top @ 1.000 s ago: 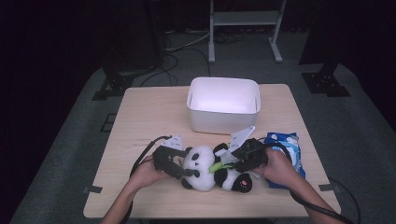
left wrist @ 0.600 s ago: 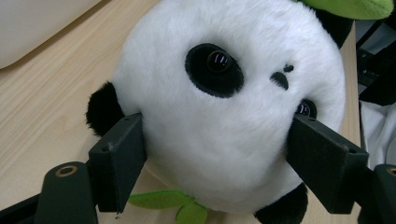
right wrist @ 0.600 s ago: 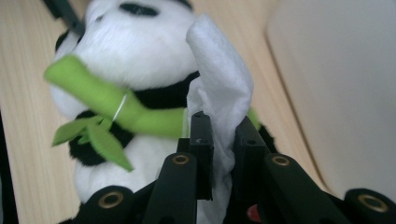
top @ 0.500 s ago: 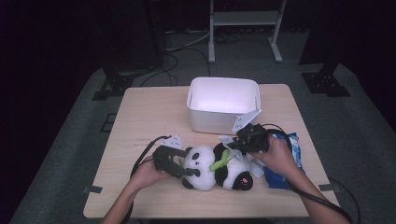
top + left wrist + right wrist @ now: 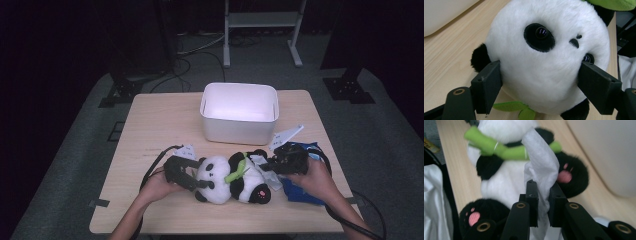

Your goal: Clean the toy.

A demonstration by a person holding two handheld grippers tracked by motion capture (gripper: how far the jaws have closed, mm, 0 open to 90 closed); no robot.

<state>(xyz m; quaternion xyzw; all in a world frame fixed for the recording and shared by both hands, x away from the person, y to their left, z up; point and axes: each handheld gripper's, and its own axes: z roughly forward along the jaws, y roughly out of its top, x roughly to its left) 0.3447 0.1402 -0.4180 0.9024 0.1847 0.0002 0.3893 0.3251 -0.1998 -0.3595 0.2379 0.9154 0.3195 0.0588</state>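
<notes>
A black-and-white panda plush (image 5: 225,177) with a green bamboo sprig (image 5: 237,173) lies on the wooden table (image 5: 160,125). My left gripper (image 5: 197,181) is shut on the panda's head (image 5: 549,62), with one pad on each side of it. My right gripper (image 5: 267,167) sits at the panda's other end. Its jaws have just been closing and now pinch a white wipe (image 5: 540,157) that drapes over the panda's belly (image 5: 506,182).
A white bin (image 5: 240,127) stands behind the panda at the table's middle. A blue wipes pack (image 5: 300,194) lies under my right hand near the right edge. More white cloth (image 5: 434,202) lies beside the plush. Cables trail from both grippers.
My right gripper has shifted to the right, away from the panda's belly, and its jaws have shut on the white wipe. The left gripper and the panda have stayed put.
</notes>
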